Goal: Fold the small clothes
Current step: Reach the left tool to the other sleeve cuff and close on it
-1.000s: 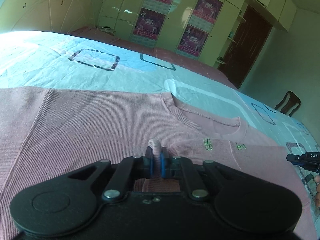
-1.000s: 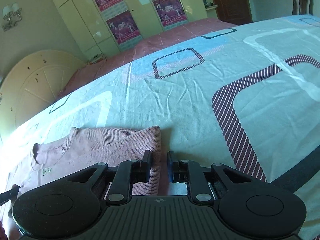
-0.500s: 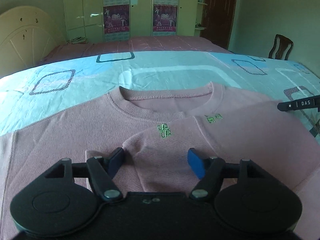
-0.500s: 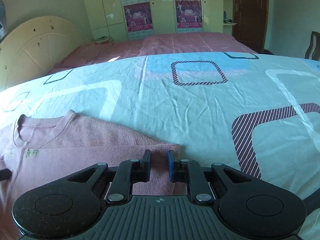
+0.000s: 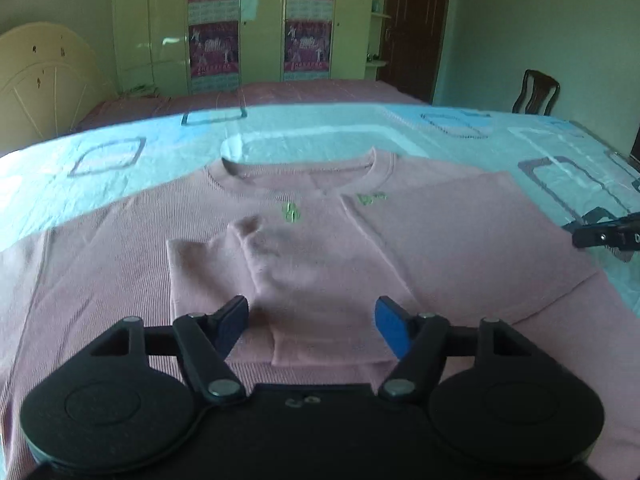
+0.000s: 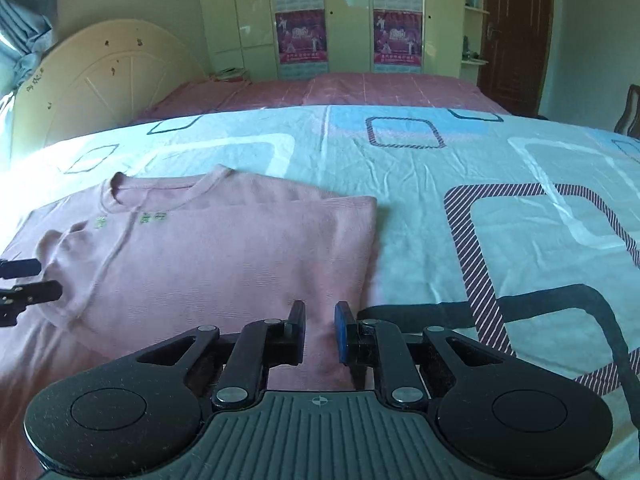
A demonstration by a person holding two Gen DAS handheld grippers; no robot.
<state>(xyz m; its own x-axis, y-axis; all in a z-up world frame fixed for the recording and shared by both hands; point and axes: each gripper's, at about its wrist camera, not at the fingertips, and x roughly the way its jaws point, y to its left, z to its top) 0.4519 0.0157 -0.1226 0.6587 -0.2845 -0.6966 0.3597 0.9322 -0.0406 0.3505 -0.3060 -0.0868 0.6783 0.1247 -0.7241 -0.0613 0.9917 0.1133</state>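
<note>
A home bedroom: bed (image 6: 400, 168) (patterned sheet), headboard (image 6: 100, 80), wardrobe (image 6: 348, 16) with posters.

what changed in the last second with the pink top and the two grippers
The left gripper let go of the cuff of the pink ribbed knit sweater; its jaws now stand wide and the folded sleeve lies across the chest. The right gripper kept its narrow gap. The patterned light-blue bedsheet is unchanged.

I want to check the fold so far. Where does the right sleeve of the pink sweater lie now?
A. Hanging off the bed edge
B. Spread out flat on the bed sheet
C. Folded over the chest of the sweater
C: the sleeve lies across the pink sweater, its cuff near the green embroidery.
</note>
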